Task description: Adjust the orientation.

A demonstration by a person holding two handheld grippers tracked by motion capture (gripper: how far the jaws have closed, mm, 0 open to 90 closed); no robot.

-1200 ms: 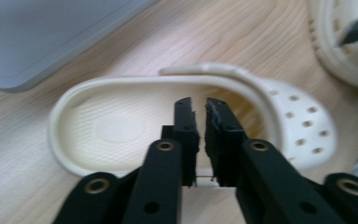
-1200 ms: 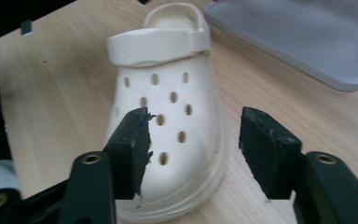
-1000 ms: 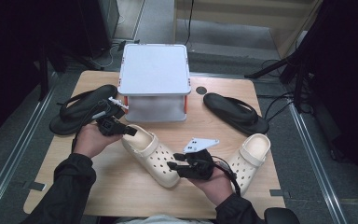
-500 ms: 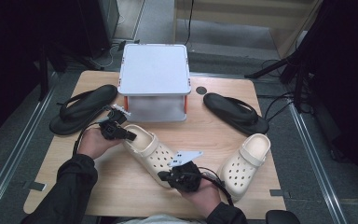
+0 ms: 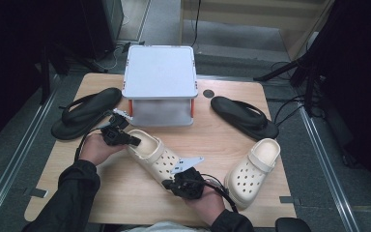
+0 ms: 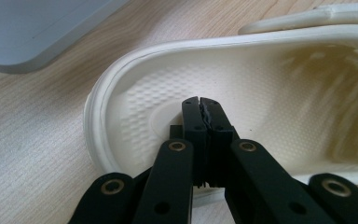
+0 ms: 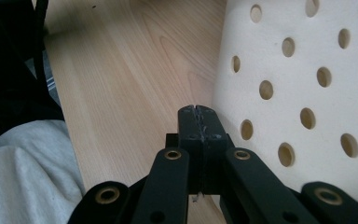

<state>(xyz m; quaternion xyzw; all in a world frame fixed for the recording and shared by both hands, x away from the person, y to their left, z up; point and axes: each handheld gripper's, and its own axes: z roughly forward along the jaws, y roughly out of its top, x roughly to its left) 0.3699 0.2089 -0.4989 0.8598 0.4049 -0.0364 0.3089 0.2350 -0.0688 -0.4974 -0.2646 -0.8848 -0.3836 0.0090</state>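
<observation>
Two grippers at either end of a cream clog (image 5: 153, 155) on the wooden table (image 5: 125, 193).
The clog lies aslant between the two tools. The left gripper (image 5: 134, 141), jaws pressed together on nothing, has its fingers (image 6: 200, 116) over the heel bed inside the clog. The right gripper (image 5: 168, 184), jaws having just closed and empty, has its fingers (image 7: 198, 123) just beside the perforated toe.
</observation>
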